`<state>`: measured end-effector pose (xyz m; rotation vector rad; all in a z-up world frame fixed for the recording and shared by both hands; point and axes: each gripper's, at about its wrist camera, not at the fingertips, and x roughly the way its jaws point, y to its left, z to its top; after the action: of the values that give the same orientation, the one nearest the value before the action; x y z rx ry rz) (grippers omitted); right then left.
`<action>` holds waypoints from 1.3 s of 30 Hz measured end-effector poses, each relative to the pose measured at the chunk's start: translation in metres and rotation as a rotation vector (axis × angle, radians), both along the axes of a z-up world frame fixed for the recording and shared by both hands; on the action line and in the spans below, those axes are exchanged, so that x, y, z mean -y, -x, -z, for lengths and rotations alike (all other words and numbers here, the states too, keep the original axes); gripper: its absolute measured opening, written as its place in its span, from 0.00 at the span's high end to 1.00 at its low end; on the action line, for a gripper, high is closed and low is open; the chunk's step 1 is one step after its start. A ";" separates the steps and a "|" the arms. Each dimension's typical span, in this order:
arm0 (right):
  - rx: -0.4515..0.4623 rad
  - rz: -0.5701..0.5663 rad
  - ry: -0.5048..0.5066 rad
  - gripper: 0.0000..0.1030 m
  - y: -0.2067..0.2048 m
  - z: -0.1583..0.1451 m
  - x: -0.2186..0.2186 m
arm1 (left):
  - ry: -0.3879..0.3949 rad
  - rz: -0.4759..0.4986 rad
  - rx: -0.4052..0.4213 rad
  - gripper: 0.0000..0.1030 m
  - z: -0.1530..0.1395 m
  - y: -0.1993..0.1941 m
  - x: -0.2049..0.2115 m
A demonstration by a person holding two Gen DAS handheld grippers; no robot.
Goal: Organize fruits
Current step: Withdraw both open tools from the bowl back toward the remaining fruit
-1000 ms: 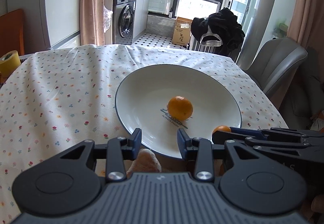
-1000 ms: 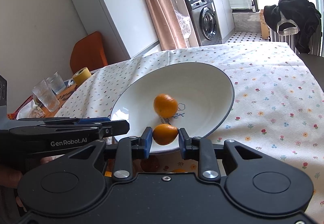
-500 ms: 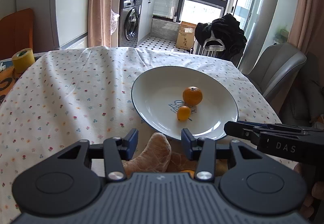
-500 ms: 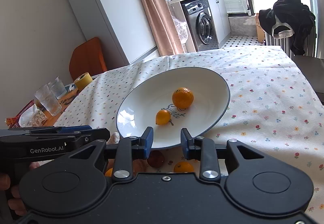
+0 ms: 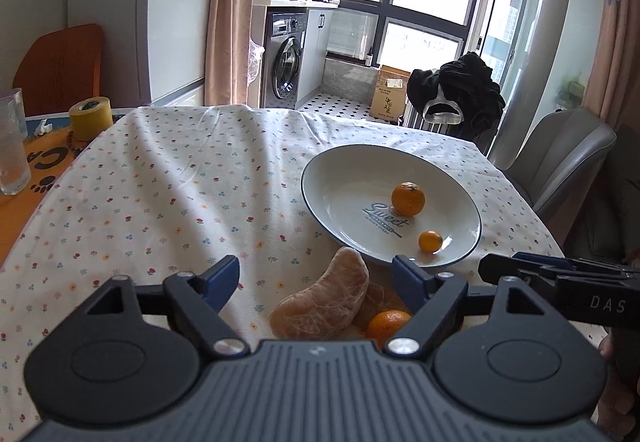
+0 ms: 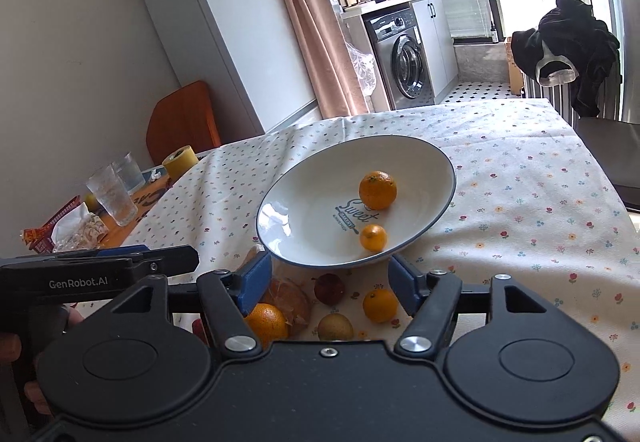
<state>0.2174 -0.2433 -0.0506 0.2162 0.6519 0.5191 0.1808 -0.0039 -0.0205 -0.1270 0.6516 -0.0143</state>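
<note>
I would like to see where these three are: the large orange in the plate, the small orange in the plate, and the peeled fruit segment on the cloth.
large orange [image 6: 377,190], right wrist view, middle of its skin.
small orange [image 6: 373,237], right wrist view, its centre.
peeled fruit segment [image 5: 326,297], left wrist view, middle of its curved body.

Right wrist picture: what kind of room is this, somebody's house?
Most likely a home's dining area beside a laundry corner. A table with a flowery tablecloth holds a plate of oranges, and behind it stand a washing machine and a white fridge.
</note>
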 end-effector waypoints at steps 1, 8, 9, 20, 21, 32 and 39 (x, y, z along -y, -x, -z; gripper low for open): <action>0.001 0.003 -0.001 0.30 0.002 0.000 0.001 | -0.001 0.000 0.002 0.20 0.000 0.002 0.000; 0.000 0.013 -0.011 0.06 0.017 -0.002 0.010 | -0.008 0.014 0.003 0.16 -0.001 0.018 0.000; 0.000 0.013 -0.012 0.05 0.019 -0.002 0.010 | -0.006 0.017 0.002 0.14 -0.001 0.020 0.000; -0.014 0.000 -0.008 0.00 0.037 0.001 0.015 | -0.016 0.049 -0.027 0.14 0.009 0.040 -0.001; -0.014 -0.001 -0.007 0.00 0.038 0.002 0.016 | -0.015 0.049 -0.030 0.14 0.010 0.041 -0.002; -0.043 0.002 0.011 0.00 0.048 0.016 0.017 | -0.002 0.052 -0.037 0.15 0.023 0.048 -0.011; -0.059 -0.010 0.032 0.01 0.046 0.024 0.013 | 0.014 0.052 -0.051 0.28 0.030 0.043 -0.013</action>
<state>0.1713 -0.2562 -0.0745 0.1986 0.7184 0.5134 0.1377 0.0095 -0.0510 -0.1242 0.7054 -0.0654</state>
